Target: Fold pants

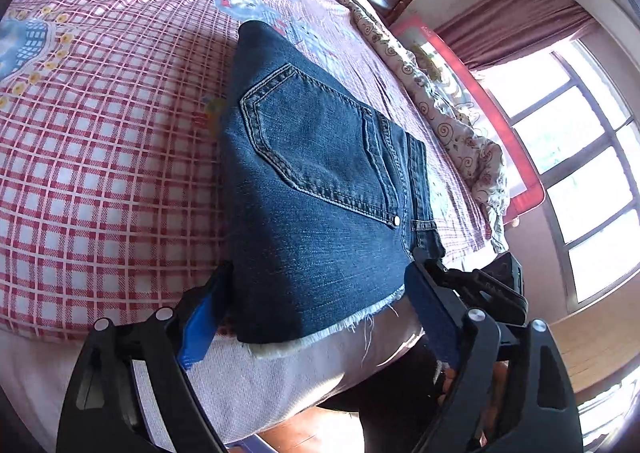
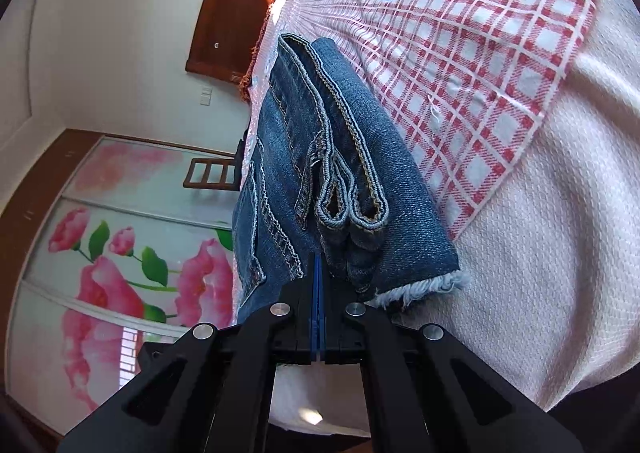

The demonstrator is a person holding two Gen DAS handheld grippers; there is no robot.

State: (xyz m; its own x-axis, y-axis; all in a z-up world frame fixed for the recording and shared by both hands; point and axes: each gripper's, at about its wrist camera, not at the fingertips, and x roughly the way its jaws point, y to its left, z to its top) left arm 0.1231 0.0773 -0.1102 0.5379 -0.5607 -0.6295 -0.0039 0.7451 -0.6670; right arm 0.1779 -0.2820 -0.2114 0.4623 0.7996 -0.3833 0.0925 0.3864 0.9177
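Observation:
Folded blue denim pants [image 1: 316, 189] lie on a bed with a red-and-white checked cover [image 1: 100, 173], back pocket up, frayed hem at the bed's near edge. My left gripper [image 1: 320, 293] is open, its blue-padded fingers on either side of the folded stack near the hem. In the right wrist view the pants [image 2: 332, 157] show their folded layers and waistband edges. My right gripper [image 2: 318, 265] is shut, its tips against the near end of the stack; whether cloth is pinched between them is not visible. The right gripper also shows in the left wrist view [image 1: 480, 285] by the waistband corner.
A floral quilt [image 1: 448, 105] lies bunched along the far side of the bed beside a red rail [image 1: 500, 125]. A window [image 1: 592, 173] is beyond it. A wooden headboard [image 2: 232, 5] and a flower-painted wardrobe [image 2: 120, 245] stand nearby. A pale blanket [image 2: 540, 253] hangs over the bed edge.

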